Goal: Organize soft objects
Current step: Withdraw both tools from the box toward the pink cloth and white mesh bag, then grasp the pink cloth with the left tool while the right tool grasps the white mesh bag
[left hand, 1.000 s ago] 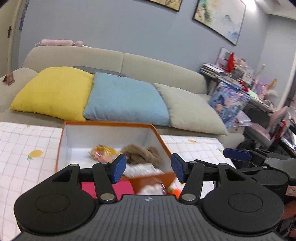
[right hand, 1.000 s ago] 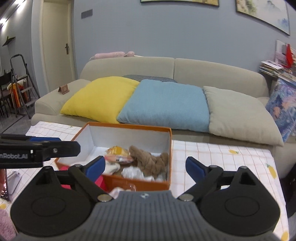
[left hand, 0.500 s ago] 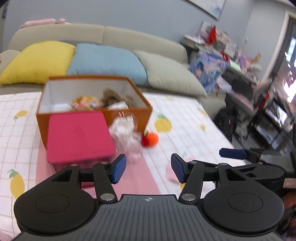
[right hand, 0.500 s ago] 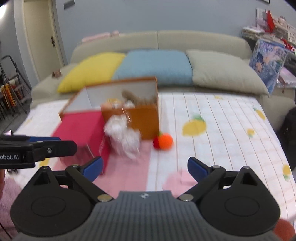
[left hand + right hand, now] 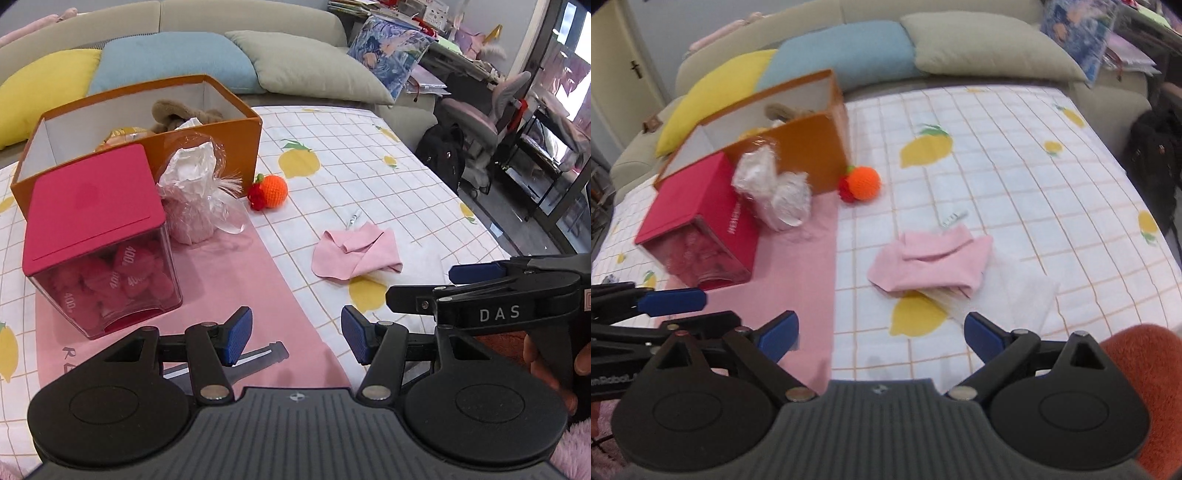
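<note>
Soft items, tabletop.
Crumpled pink cloth (image 5: 355, 254) flat; orange knitted ball (image 5: 272, 190) beside open orange fabric box (image 5: 225, 146).

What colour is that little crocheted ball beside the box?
The crocheted ball is orange with a red bit; clearest in the left wrist view.

The orange ball (image 5: 275, 190) looks crocheted, its yarn matt and nubbly. The pink cloth (image 5: 356, 254) is thin, smooth and matt. Crinkled glossy clear plastic wraps the white bundle (image 5: 194, 184). The red-lidded container (image 5: 99, 243) has glossy clear walls under a matt lid. The orange box (image 5: 229, 142) looks like matt fabric-covered board
</note>
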The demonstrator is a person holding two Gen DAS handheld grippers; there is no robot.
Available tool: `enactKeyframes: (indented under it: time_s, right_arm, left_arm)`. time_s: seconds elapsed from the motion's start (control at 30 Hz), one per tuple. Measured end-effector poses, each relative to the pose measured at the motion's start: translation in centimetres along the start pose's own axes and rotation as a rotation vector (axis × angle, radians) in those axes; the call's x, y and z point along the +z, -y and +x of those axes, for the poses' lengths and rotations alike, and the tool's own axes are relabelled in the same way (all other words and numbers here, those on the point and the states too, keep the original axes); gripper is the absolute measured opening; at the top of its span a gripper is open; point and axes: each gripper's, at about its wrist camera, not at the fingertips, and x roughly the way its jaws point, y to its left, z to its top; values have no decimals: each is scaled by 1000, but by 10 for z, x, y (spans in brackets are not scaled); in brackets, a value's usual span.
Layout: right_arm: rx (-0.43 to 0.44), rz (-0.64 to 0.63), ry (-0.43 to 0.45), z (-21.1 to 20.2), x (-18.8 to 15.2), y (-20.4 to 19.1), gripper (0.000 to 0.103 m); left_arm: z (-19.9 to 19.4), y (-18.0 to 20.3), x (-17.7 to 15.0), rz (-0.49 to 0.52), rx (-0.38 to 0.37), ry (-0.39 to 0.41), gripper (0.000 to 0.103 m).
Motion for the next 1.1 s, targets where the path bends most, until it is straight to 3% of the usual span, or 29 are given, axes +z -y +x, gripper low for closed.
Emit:
enactKeyframes:
  time_s: [0.1, 0.27, 0.4, 0.5, 0.7, 0.9, 1.03, 1.1]
  right_arm:
    - [-22, 46, -14, 3, 6, 12, 93]
    - [-126, -5, -37, 12, 22, 34, 90]
    - [-143, -109, -116, 32, 31, 48, 90]
    - [-175, -140, -181, 52, 33, 60, 90]
    - [-111, -92, -234, 78, 30, 79, 84]
    - [-146, -80, -263, 96, 31, 83, 80]
    - [-156, -110, -278, 102, 31, 80, 81]
    - [-151, -122, -275, 102, 32, 78, 81]
  left_arm:
    - [4, 0, 6, 0, -5, 6, 65]
    - [25, 10, 24, 34, -51, 7, 66]
    - [55, 26, 35, 127, -104, -5, 70]
    - [84, 34, 44, 150, -132, -65, 72]
    - [120, 47, 57, 200, -161, -83, 80]
    - [152, 46, 70, 188, -166, -150, 82]
    - [172, 50, 66, 195, -141, -195, 82]
    - [177, 52, 64, 178, -135, -207, 75]
